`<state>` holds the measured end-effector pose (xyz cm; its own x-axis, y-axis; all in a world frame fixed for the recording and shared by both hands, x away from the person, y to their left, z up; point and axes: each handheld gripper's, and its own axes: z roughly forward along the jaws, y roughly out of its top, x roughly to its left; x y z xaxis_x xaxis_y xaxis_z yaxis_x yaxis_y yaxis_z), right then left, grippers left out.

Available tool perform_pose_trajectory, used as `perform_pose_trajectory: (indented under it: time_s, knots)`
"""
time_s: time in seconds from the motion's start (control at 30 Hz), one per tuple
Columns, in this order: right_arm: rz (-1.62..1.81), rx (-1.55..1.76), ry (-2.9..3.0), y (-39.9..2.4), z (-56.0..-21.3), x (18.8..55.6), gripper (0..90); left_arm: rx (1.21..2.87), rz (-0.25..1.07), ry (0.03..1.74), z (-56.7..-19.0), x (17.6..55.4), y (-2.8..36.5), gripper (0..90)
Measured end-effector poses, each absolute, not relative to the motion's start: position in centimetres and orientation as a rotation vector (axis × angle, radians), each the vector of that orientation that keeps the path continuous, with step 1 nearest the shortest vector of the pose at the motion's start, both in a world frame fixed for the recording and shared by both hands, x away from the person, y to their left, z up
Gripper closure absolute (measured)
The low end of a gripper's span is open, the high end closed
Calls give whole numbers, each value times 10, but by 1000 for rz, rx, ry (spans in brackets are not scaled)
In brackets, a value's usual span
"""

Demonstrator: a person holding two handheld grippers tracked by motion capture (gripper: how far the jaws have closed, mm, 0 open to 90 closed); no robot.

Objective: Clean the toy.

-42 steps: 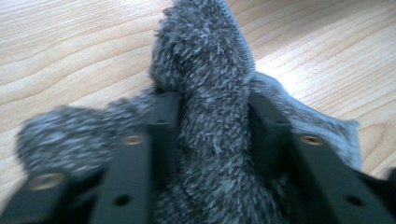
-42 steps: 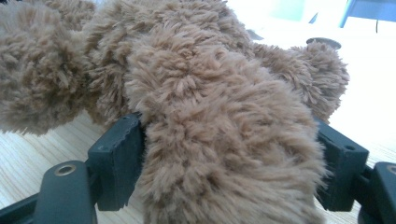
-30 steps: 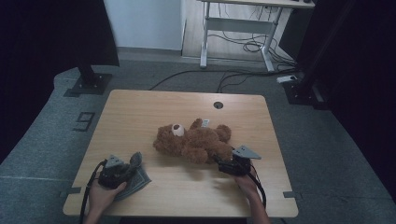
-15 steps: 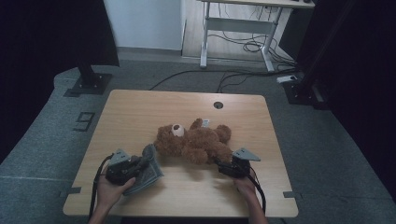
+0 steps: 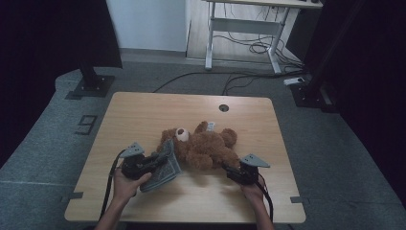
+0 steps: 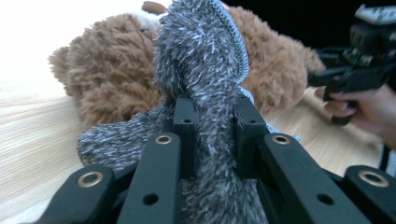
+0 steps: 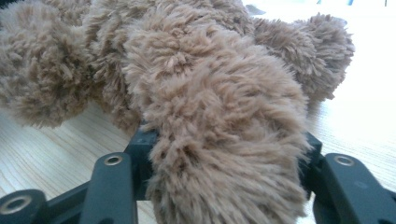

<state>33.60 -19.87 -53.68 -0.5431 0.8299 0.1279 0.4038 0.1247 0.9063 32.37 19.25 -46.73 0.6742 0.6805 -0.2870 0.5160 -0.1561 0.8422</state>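
Teddy bear [image 5: 203,146] lay on its back mid-frame in the high view, on the wooden table [image 5: 143,110], head toward frame left, legs toward right.

Left gripper [image 5: 160,160], lower left of centre in that view, was clamped on a grey fuzzy cloth [image 5: 165,167]. In the left gripper view the cloth [image 6: 205,93] ran up between the pinched jaws, bunched and standing in front of the bear [image 6: 107,79], its top edge against the bear's head side. Bear sat just beyond the jaw tips, touching the cloth.

Right gripper [image 5: 229,168], lower right of centre in the high view, sat at the bear's lower leg. Right gripper view: a brown furry limb [image 7: 219,130] filled the gap between the jaws, jaws just been closing in on it, fur pressed against both sides. Reads as a grasp on the leg.

The two grippers sat well apart, bear between them. Right gripper [image 6: 348,77] and its hand [image 6: 369,105] were visible at the right edge of the left gripper view.
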Motion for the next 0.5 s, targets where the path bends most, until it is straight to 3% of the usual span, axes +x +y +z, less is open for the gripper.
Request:
perform_pose_trajectory:
  time_s: [0.2,0.5]
  knots:
    - [1405,1190,2000,-199,-537,338,466,1819,217,953,-469,325,189,751]
    - [1413,1183,2010,-200,-538,341,464,1926,306,825,-432,328,162,746]
